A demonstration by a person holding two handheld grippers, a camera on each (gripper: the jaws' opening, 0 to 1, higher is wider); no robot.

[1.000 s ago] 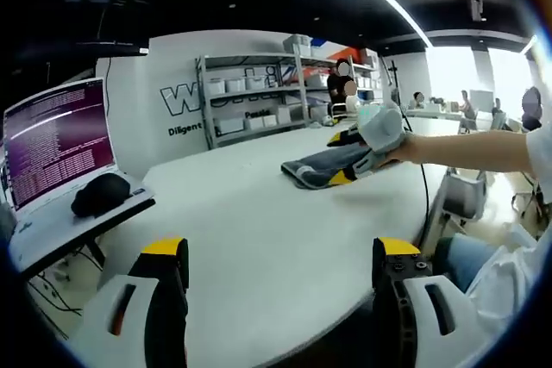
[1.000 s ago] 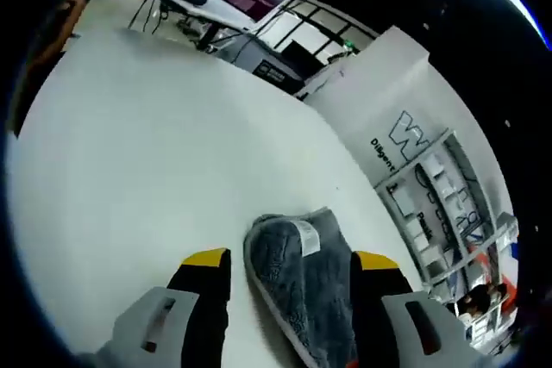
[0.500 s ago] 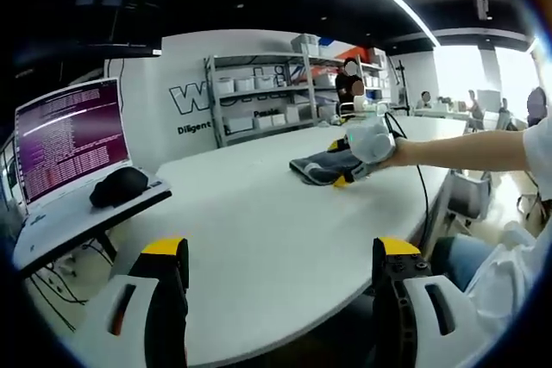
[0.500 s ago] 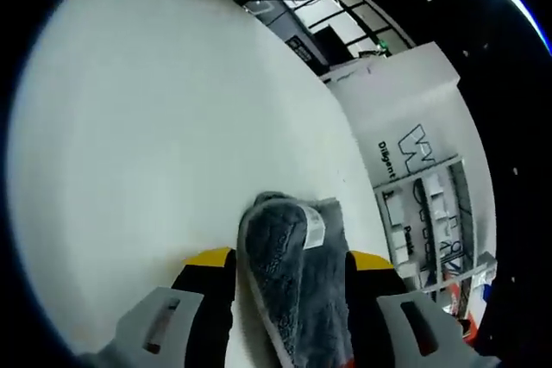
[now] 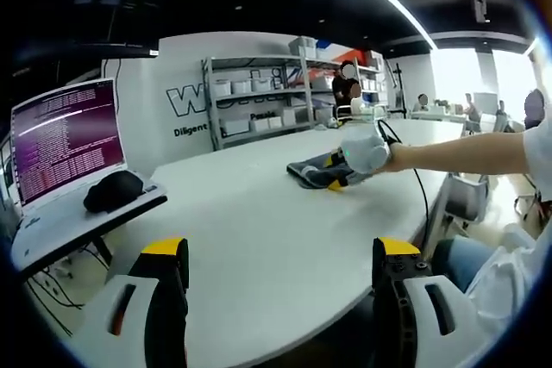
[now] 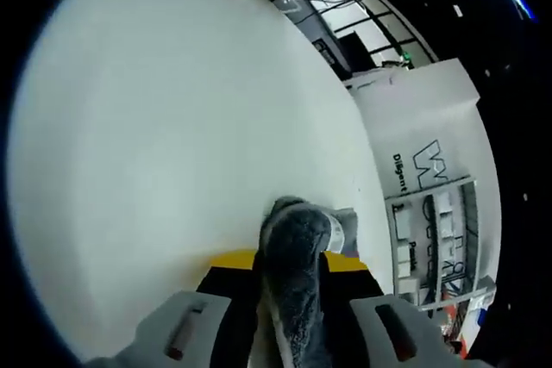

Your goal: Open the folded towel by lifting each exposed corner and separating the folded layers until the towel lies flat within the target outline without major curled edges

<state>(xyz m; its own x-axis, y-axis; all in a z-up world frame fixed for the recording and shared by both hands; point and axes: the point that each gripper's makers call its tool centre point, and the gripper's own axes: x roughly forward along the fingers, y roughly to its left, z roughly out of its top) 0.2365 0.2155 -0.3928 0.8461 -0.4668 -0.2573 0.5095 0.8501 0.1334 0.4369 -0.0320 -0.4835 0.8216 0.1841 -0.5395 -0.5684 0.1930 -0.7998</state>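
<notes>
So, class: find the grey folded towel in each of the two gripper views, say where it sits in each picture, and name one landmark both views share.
Left gripper view: the grey towel lies far off on the white table, right of centre, with the right hand-held gripper on it.
Right gripper view: the towel stands bunched at bottom centre, pinched between that gripper's jaws.
Shared landmark: the white wall with large lettering, beside the shelving.

Towel (image 5: 312,171) on table (image 5: 259,230), far side; right gripper (image 6: 288,266) jaws astride towel; laptop (image 5: 62,142) left.
</notes>
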